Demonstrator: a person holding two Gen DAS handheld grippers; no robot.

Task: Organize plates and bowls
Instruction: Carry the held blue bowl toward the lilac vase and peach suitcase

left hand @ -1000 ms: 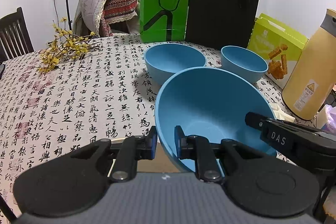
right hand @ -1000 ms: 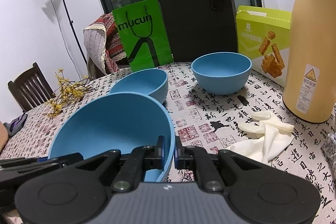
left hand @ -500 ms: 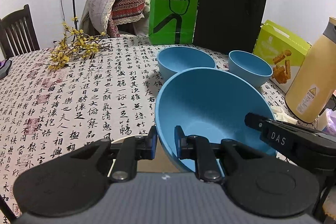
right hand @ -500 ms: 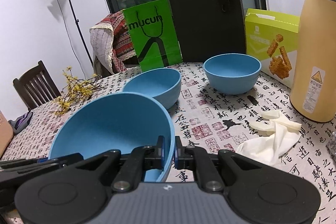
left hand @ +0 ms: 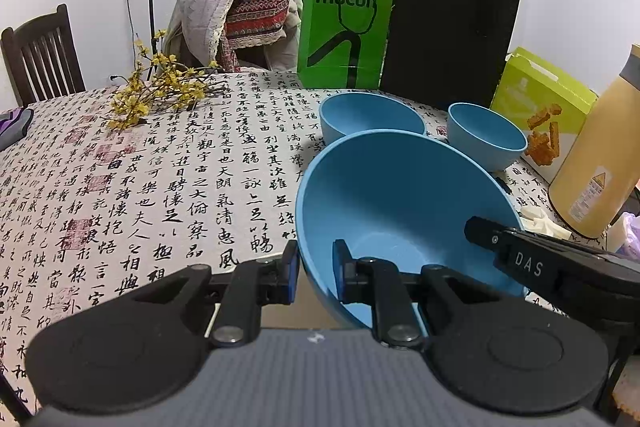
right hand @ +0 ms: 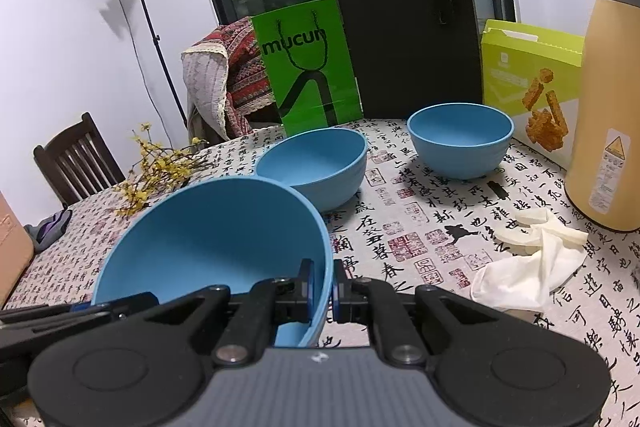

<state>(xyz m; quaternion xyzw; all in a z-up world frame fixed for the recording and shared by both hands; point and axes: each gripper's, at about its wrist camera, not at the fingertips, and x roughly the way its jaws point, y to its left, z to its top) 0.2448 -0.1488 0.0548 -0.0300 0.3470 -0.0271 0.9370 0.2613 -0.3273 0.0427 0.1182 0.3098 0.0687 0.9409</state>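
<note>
A large blue bowl point(left hand: 404, 199) is held between both grippers above the near part of the table. My left gripper point(left hand: 315, 269) is shut on its left rim. My right gripper point(right hand: 321, 285) is shut on its right rim; the large bowl also shows in the right wrist view point(right hand: 216, 231). Beyond it a medium blue bowl point(left hand: 370, 115) point(right hand: 316, 163) stands on the tablecloth. A small blue bowl point(left hand: 486, 135) point(right hand: 460, 139) stands to its right. No plates are in view.
A tan thermos point(right hand: 608, 87) stands at the right with a yellow-green snack box point(right hand: 528, 75) behind it. White gloves point(right hand: 528, 259) lie near the right. A green bag point(left hand: 344, 31) and black bag point(left hand: 448, 35) stand at the far edge. Yellow flowers point(left hand: 160, 95) lie left.
Both grippers have risen a little with the large bowl and the views have swung slightly left; the other two bowls have stayed put.
</note>
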